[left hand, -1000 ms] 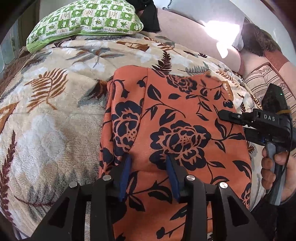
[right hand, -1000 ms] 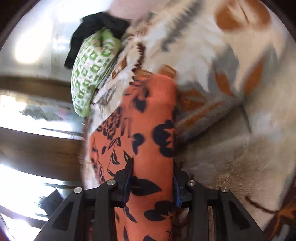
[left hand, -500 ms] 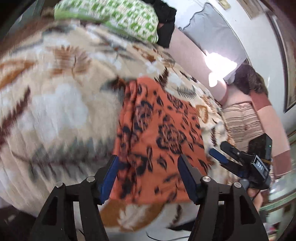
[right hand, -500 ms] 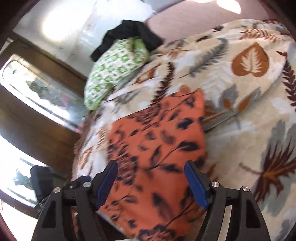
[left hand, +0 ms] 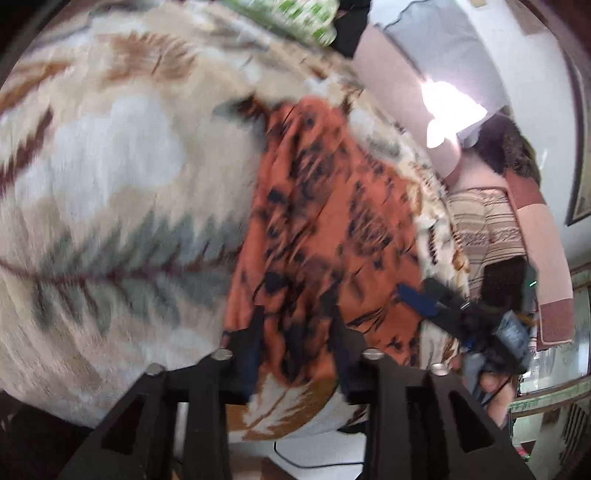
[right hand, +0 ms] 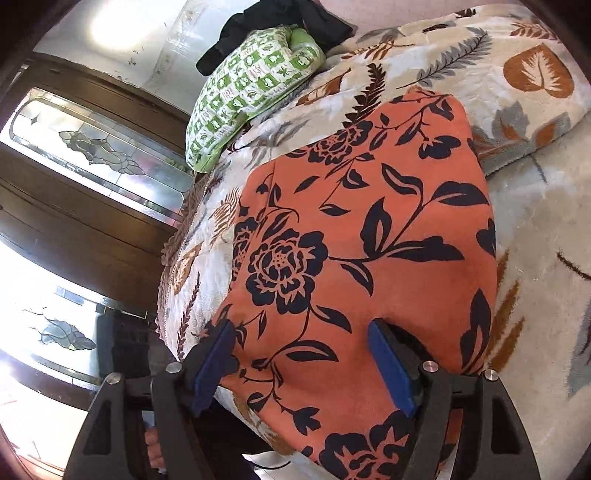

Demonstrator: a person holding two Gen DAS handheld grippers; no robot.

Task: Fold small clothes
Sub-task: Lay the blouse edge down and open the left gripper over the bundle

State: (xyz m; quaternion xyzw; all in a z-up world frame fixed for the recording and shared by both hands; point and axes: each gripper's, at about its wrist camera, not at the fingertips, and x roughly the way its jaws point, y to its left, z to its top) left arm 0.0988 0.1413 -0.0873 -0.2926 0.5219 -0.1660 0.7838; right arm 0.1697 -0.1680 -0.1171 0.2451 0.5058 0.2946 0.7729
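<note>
An orange cloth with dark blue flowers [right hand: 351, 236] lies folded flat on the leaf-patterned blanket [right hand: 535, 221]; it also shows in the blurred left wrist view [left hand: 325, 229]. My right gripper [right hand: 303, 354] is open, its blue pads spread over the cloth's near edge, holding nothing. My left gripper [left hand: 295, 339] hovers at the cloth's near corner by the bed edge, jaws partly apart with cloth between them; blur hides whether it grips. The right gripper shows in the left wrist view [left hand: 424, 299] at the cloth's right side.
A green patterned pillow [right hand: 251, 88] with a black garment [right hand: 273, 22] behind it lies at the far end of the bed. A wooden cabinet with glass panels [right hand: 92, 155] stands left. Striped cushions [left hand: 487, 221] lie to the right. The bed edge is near.
Both grippers let go of the cloth and opened; the cloth now lies flat. The left gripper's jaws have since narrowed and it swung toward the cloth's near corner.
</note>
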